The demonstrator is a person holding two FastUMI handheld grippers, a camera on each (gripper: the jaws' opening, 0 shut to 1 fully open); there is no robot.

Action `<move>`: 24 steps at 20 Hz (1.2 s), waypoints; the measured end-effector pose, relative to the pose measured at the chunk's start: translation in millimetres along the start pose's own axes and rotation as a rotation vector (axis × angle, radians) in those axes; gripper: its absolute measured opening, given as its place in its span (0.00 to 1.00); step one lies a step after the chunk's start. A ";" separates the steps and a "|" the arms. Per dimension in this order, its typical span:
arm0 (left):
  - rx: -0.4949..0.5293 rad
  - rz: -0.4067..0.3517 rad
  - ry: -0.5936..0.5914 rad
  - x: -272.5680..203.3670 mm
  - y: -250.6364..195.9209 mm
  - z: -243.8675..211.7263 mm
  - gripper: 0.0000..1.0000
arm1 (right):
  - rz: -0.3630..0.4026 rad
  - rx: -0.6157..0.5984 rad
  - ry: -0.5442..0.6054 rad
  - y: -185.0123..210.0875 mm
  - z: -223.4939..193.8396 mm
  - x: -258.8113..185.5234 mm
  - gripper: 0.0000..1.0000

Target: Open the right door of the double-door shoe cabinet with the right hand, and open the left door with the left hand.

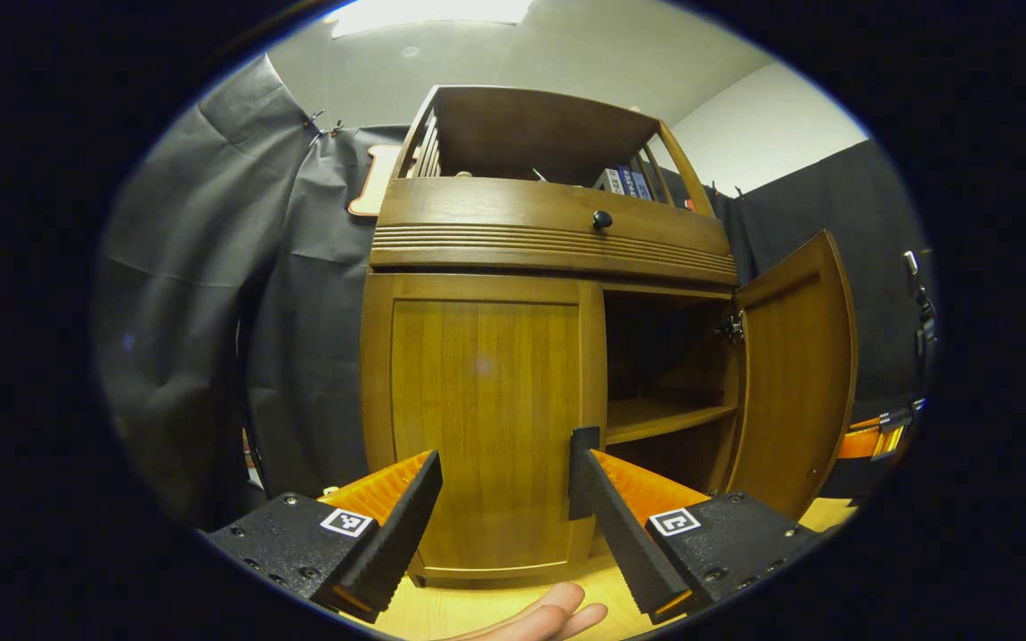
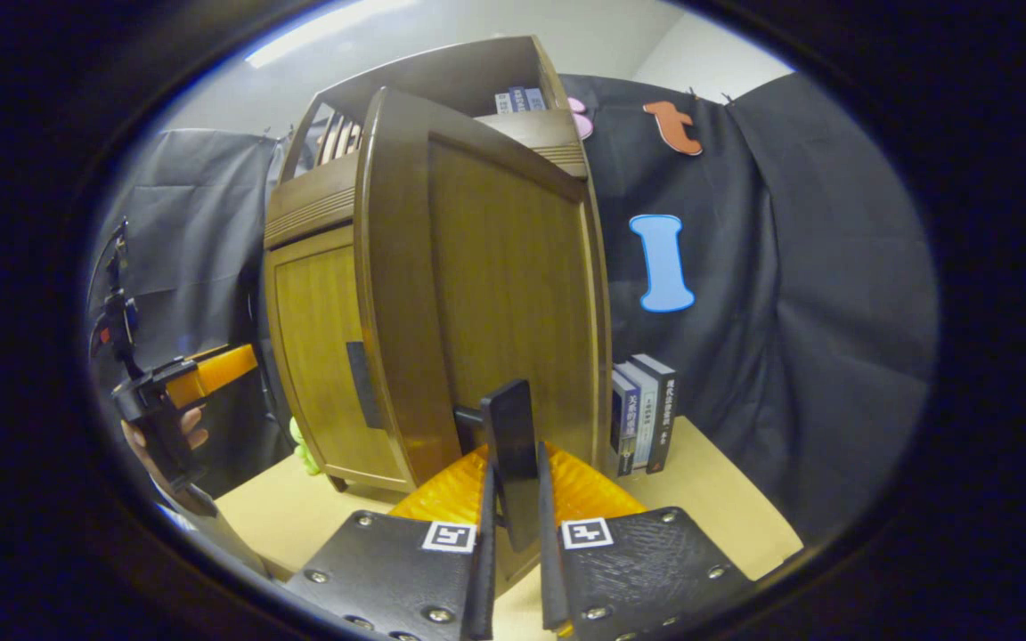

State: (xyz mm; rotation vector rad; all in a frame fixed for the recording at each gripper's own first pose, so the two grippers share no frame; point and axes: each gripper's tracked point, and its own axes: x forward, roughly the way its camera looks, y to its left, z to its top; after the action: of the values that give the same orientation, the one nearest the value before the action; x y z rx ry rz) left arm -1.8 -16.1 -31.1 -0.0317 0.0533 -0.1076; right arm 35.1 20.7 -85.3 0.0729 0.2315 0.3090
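Books (image 2: 644, 411) beside cabinet (image 2: 442, 294) bear spine lettering (too small to read).

So there's a light wooden tabletop (image 2: 727, 499) and the brown shoe cabinet (image 1: 486, 401) stands right on it on short feet. Just beside the cabinet, a few books (image 2: 645, 411) stand upright on the same top. Something small and green (image 2: 304, 450) sits by the cabinet's other side, can't tell what.

Black cloth wall (image 2: 798, 294), draped in folds behind and to either side. Light wooden tabletop (image 2: 709, 499), bearing a few upright books (image 2: 644, 411) set against the cloth. A small green item (image 2: 304, 450) lies on the tabletop; more books (image 1: 624, 182) stand higher up.
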 end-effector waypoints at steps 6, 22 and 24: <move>0.012 -0.005 0.004 1.2 -7.2 -3.5 0.97 | -0.122 -0.078 -0.023 -54.3 5.3 -9.2 0.02; -0.017 -0.046 0.007 8.1 -28.9 -8.0 0.95 | 0.028 -0.018 -0.040 -131.6 12.1 -5.8 0.01; -0.046 -0.080 -0.006 12.2 -39.0 -4.7 0.95 | 0.008 -0.044 -0.039 -129.4 9.3 -13.5 0.01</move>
State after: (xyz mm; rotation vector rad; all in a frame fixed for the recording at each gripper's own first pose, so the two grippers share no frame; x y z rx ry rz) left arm 5.9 -56.3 -35.1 -0.0803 0.0481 -0.1865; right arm 62.7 -106.7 -87.2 0.0364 0.1862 0.3206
